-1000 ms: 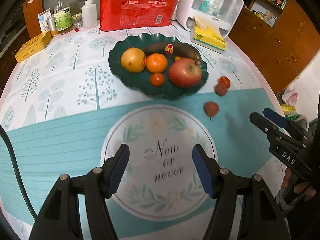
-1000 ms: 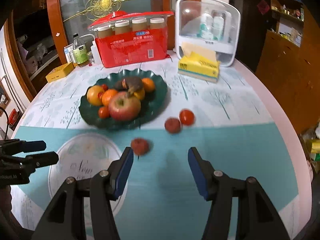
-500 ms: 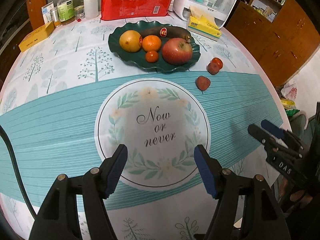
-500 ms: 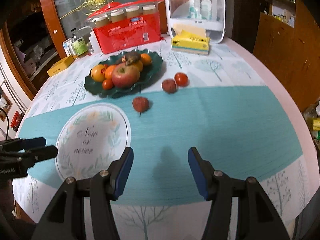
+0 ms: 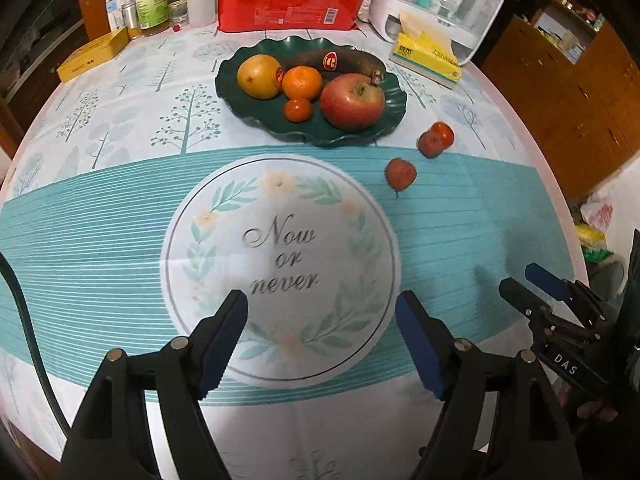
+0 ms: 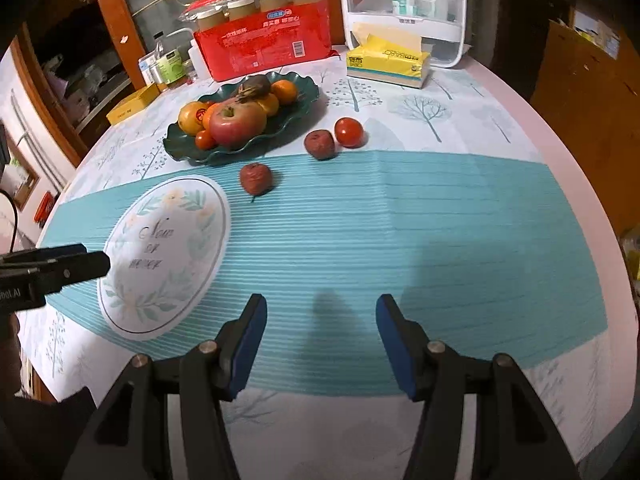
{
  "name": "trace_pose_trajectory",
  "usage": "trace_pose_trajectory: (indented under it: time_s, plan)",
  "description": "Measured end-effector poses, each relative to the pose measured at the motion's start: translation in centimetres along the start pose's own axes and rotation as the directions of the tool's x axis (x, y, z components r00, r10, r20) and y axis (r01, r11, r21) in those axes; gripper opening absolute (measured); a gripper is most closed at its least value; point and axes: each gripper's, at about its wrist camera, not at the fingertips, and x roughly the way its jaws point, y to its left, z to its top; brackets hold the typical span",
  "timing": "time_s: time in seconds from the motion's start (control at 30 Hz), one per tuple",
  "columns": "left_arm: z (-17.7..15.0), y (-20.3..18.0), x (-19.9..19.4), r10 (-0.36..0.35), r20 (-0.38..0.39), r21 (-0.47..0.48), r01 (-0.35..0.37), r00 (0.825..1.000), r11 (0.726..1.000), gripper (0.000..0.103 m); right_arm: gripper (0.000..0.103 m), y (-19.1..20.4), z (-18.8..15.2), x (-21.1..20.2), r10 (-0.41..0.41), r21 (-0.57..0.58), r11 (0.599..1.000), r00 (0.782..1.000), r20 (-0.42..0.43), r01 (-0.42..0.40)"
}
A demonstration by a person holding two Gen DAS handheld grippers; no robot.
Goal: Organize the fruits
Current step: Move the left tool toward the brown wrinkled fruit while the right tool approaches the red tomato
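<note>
Three small fruits lie loose on the tablecloth beyond both tongs: a wrinkled red fruit with a thin stem lies nearest, ahead and a little left of the right tongs, and further on a second wrinkled red fruit touches a smooth cherry tomato. Just beyond them sits the dark green scalloped plate, holding an apple, a mandarin, a small tomato, a yellow round fruit and a blackened banana.

Both tongs stand spread and empty, well short of any fruit. The left tongs hang over the near edge of the "Now or never" medallion, with the loose fruits ahead and to their right.

What has changed is distance. A second ago both tongs were close in, the stemmed fruit just off the right tongs' left fingertip; half a second ago they had pulled far back, and now they have eased forward a little again. The fruits and the plate lie as they did, and the spread of the fingers is the same. So I judge no sorting has begun: three fruits are still off the plate, and the stemmed one looks the natural first pick for the right tongs
</note>
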Motion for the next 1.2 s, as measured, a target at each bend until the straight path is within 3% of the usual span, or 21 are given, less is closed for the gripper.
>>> trace_pose_trajectory:
  time_s: [0.27,0.6,0.8,1.2]
  plan:
    - [1.7,-3.1,1.7,0.026,0.02,-0.083,-0.024,0.999,0.996,0.076,0.057,-3.5,3.2,1.4,0.02,-0.144,0.989,1.0,-0.023,-0.023]
    - [4.5,-6.3,4.9,0.059,0.027,-0.176,-0.053,0.998,0.983,0.076,0.057,-6.4,7.4,3.4,0.061,-0.335,0.94,0.998,0.004,-0.056]
    - [6.6,-7.6,6.7,0.085,0.027,-0.183,-0.079,0.996,0.98,0.076,0.057,-6.5,8.9,5.2,0.086,-0.446,0.891,0.996,-0.008,-0.081]
    - [9.6,-7.8,9.4,0.123,0.013,-0.2,-0.118,0.992,0.973,0.075,0.057,-4.8,12.9,8.5,0.178,-0.598,0.795,0.982,0.061,-0.107]
